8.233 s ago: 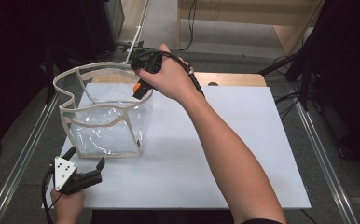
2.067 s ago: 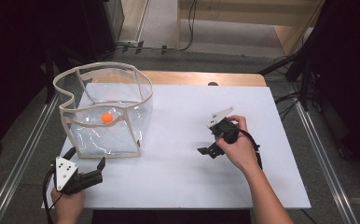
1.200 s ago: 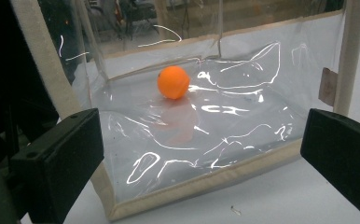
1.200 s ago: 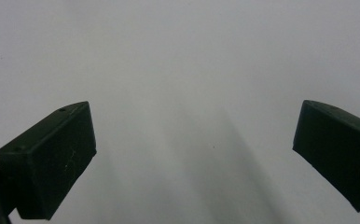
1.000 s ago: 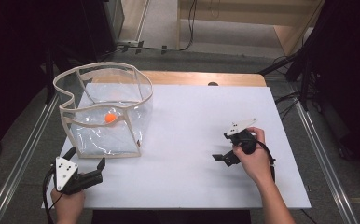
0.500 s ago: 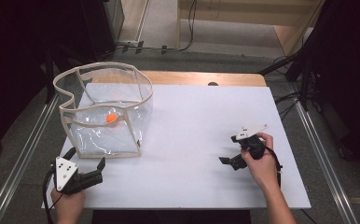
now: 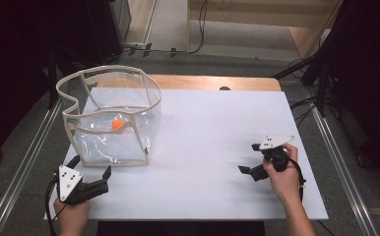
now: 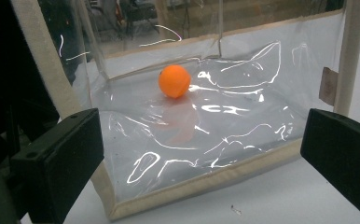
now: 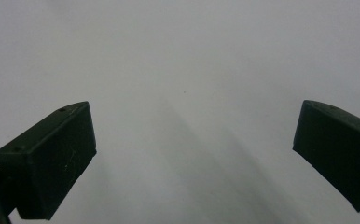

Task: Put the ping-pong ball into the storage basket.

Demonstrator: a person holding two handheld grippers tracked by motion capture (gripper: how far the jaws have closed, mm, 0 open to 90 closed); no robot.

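- Bare table (image 7: 207,132) lies open between the clear bag (image 7: 110,118) and the right gripper (image 7: 249,158).
- The bag walls block the left gripper's (image 7: 104,177) forward path.

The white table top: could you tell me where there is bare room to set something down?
The widest bare stretch of the table top lies between the clear bag and the right gripper, running to the far edge. The near-left corner is crowded: the left gripper sits just before the bag.

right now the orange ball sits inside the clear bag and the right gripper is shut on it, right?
Not quite. The orange ball does sit inside the clear bag, but the right gripper is open and empty over the white table, as the right gripper view shows.
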